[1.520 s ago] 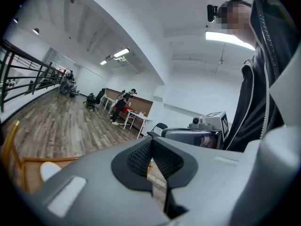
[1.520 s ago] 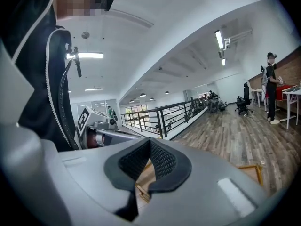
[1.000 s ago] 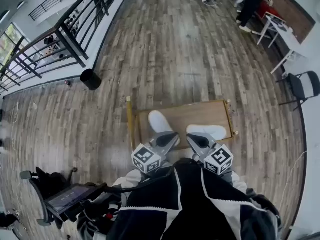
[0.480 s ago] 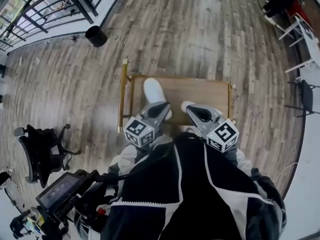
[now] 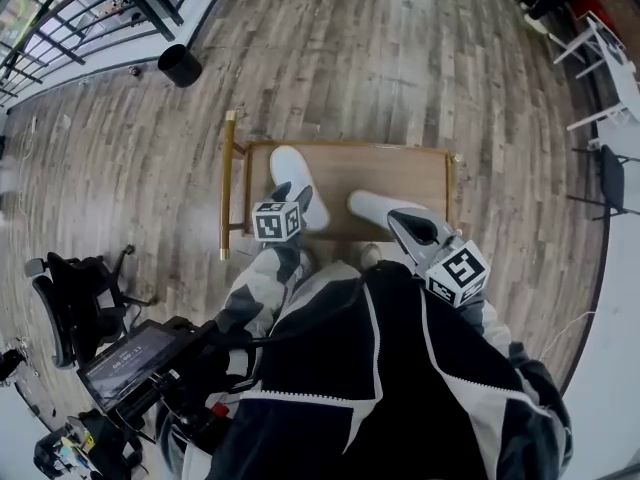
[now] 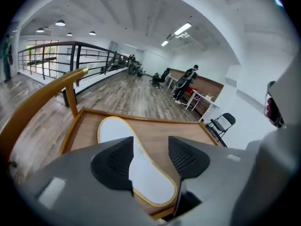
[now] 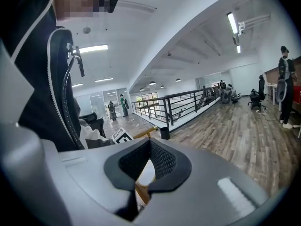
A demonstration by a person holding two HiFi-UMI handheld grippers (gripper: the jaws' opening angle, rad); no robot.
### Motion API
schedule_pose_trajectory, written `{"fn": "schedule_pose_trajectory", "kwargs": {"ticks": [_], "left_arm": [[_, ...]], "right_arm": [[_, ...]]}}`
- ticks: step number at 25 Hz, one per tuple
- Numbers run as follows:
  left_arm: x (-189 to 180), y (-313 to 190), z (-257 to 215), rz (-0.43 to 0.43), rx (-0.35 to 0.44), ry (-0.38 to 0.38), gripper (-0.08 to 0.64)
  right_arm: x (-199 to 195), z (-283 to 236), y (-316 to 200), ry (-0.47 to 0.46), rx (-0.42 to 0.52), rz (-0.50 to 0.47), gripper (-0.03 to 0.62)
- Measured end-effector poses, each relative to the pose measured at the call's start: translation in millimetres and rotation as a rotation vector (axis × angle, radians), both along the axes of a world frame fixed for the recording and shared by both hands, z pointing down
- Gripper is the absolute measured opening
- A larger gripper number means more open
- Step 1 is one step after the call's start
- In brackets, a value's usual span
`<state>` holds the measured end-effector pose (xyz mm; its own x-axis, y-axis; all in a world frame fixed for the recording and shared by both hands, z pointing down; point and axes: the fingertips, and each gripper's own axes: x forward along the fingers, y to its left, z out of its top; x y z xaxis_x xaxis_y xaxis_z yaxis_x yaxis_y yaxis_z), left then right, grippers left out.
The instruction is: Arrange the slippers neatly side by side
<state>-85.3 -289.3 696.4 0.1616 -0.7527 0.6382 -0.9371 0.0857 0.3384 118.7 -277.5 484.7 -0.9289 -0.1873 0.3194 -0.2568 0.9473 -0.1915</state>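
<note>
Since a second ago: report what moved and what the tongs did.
Left tongs dropped toward the left slipper, their jaws just opening; it lies between them, ungripped. Right tongs stayed shut near the right slipper. Both slippers stayed on the wooden tray.

left gripper (image 6: 150,150) lowered over slipper (image 6: 114,128), jaws opened

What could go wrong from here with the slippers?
1. The left gripper's jaws have just been opening and straddle the left slipper's heel, ungripped, near the table's front edge. A shallow close on that flat heel could slip or drag it off.
2. The right gripper is shut near the right slipper. Advancing like that may shove it instead of grasping it.
</note>
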Motion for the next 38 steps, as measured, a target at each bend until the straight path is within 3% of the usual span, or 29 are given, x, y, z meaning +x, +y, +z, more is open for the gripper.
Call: {"fn": "schedule_pose_trajectory", "kwargs": {"ticks": [5,12,18,20,26,38], "left_arm": [[-19,-10,61,-0.112,-0.161,0.051,0.262],[-21,-16,92,-0.131,-0.247,0.046,0.261],[-30,-12,93,-0.128,-0.276,-0.024,0.152],[-29,-15,88,-0.116,-0.253,-0.033,0.031],[-17,-27,52,-0.027,-0.148,-0.114,0.031],[-17,14,-105,0.059,0.205,-0.273,0.028]], "right_arm": [[24,6,-5,0.020,-0.003,0.053,0.003],[47,9,1,0.030,-0.010,0.130,0.003],[54,9,7,0.034,-0.011,0.158,0.003],[53,10,4,0.034,-0.016,0.155,0.003],[38,11,-9,0.010,-0.041,0.093,0.003],[-67,4,17,-0.057,-0.032,-0.166,0.003]]}}
